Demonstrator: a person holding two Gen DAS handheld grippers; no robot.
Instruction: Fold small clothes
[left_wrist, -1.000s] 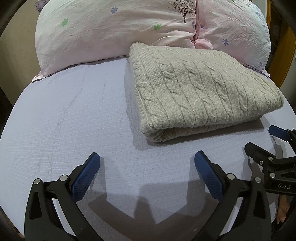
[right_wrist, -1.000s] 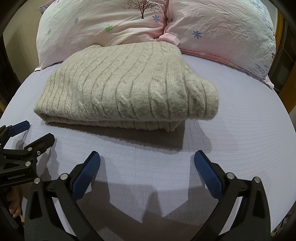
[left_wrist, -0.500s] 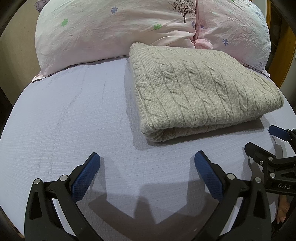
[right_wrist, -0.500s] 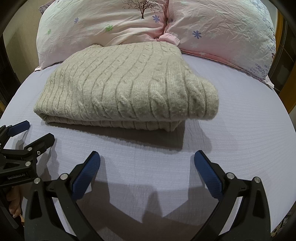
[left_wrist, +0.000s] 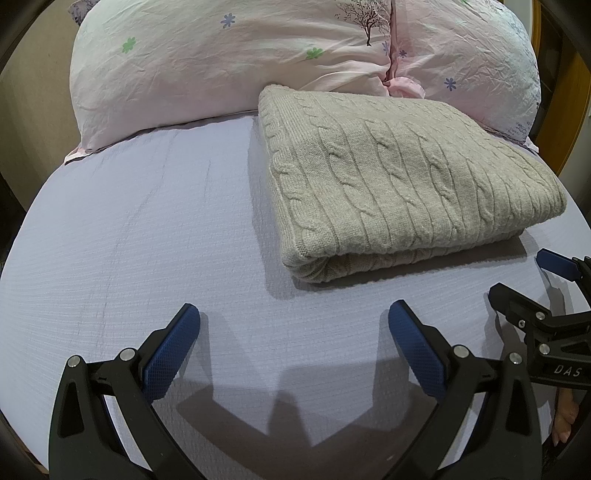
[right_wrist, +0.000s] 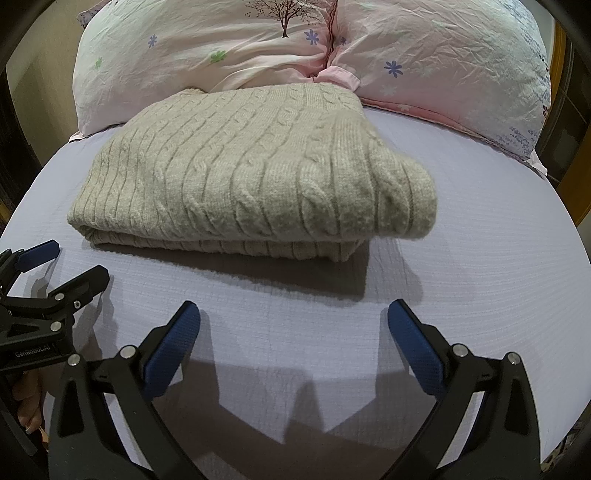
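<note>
Sweater (left_wrist: 402, 184) lies folded on the bedsheet (left_wrist: 129, 240); left gripper (left_wrist: 293, 323) and right gripper (right_wrist: 293, 323) both gape, empty.

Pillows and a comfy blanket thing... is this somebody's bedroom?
Most likely a bedroom. Two pink flowered pillows lean at the head of a bed covered by a pale lavender sheet, and a folded beige cable-knit sweater lies on it.

- We find the folded beige cable-knit sweater (left_wrist: 402, 184) lying on the lilac bed sheet (left_wrist: 129, 240).
- Two pink flowered pillows (left_wrist: 229, 62) lie side by side behind it, touching its far edge.
- We note both grippers in front of it, apart from it.
</note>
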